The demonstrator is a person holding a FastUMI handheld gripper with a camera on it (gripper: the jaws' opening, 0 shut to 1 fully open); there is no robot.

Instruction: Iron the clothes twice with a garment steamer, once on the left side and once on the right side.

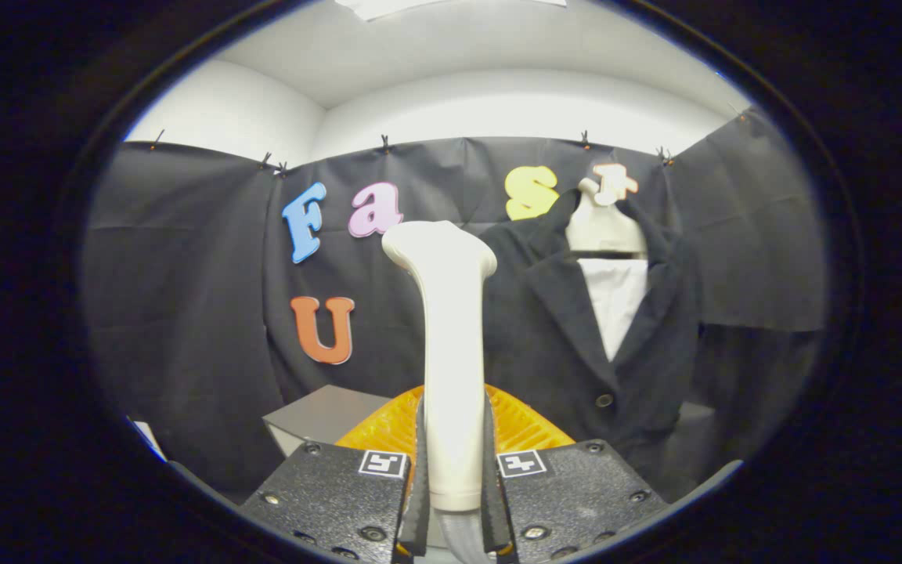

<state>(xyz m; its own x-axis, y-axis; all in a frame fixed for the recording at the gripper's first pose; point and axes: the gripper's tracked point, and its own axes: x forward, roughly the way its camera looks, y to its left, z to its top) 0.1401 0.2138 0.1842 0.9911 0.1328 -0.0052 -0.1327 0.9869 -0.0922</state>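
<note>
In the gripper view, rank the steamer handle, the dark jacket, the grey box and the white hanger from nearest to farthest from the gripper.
1. Steamer handle: clamped between the fingers of the gripper.
2. Grey box: low, just beyond the fingers, left of the handle.
3. Dark jacket: hanging beyond the fingers, right of the handle.
4. White hanger: inside the jacket's collar; depth too close to the jacket's to separate.

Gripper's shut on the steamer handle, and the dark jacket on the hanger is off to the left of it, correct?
Not quite. The gripper is shut on the steamer handle, but the gripper view shows the dark jacket on the hanger just to the handle's right, beyond the fingers.
</note>
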